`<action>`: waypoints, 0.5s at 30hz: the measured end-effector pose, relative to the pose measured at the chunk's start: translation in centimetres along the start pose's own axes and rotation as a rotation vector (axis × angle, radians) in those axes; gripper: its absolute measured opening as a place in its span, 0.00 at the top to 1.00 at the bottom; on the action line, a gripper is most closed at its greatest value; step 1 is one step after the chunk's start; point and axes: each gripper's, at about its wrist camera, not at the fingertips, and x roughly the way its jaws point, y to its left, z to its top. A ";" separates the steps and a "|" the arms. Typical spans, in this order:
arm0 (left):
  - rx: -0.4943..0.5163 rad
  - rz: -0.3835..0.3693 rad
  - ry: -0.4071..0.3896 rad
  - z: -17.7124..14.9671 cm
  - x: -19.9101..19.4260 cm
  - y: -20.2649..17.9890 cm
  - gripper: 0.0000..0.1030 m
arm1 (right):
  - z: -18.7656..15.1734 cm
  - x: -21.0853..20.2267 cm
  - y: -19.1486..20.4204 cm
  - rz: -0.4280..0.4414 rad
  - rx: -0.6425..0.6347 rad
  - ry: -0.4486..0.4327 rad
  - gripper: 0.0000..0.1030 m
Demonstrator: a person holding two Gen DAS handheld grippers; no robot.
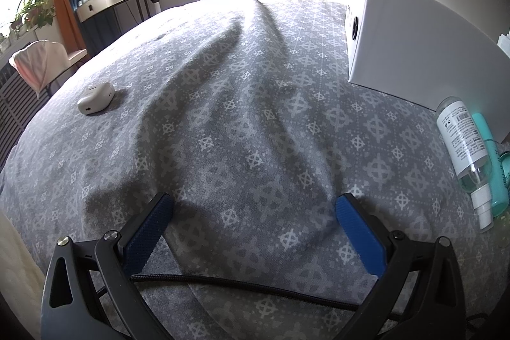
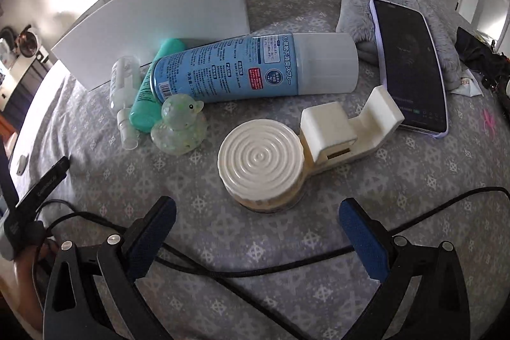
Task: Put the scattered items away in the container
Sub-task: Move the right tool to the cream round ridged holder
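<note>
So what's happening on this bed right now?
A person holds a tool in each hand over a grey patterned bedspread, and both are open and empty. The right tool faces a cluster of loose items: a round ribbed-lid jar, a translucent duck, a blue spray can lying on its side, a teal bottle, a small clear spray bottle and a phone. The white box stands behind them. The left tool points at bare bedding, with a small white case far to its left.

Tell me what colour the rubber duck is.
The duck is translucent pale green with light speckles, clearest in the right wrist view.
</note>
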 end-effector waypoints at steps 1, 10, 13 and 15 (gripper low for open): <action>0.000 0.000 0.000 0.0 0.0 0.0 0.00 | 0.4 0.4 0.1 -0.001 0.009 0.003 0.00; 0.001 0.001 -0.001 0.1 0.2 0.1 0.00 | 0.7 1.9 2.0 -0.118 -0.113 -0.061 0.03; 0.001 0.001 -0.001 0.1 0.2 0.1 0.00 | 0.2 0.9 1.6 -0.102 -0.110 -0.091 0.24; 0.001 0.001 0.000 0.0 0.1 0.1 0.00 | 0.0 0.2 1.2 -0.075 -0.101 -0.096 0.36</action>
